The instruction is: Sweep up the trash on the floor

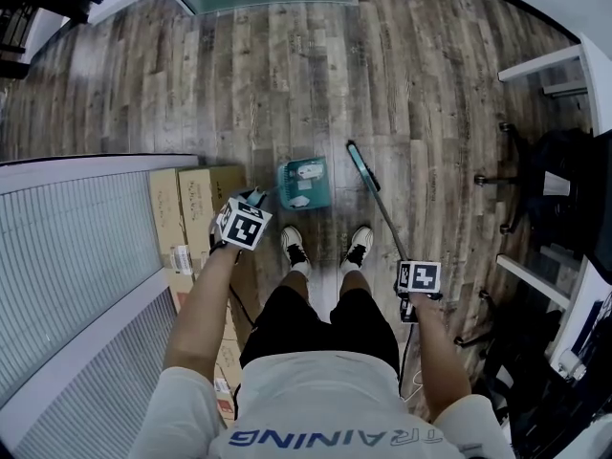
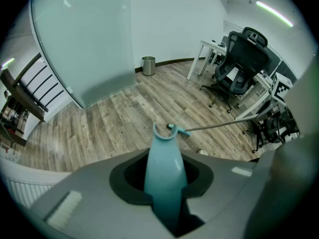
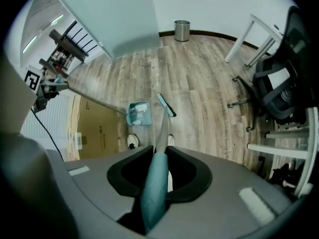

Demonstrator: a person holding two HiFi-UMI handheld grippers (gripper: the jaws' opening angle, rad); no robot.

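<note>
Wood-plank floor. Left gripper clamps the dustpan handle; right gripper clamps the broom handle. White trash lies in the dustpan, just far of the shoes. Risk: tilting the pan spills it.

An office: wood-plank floor, black swivel chairs, white desks, frosted glass partition, metal bin.
</note>
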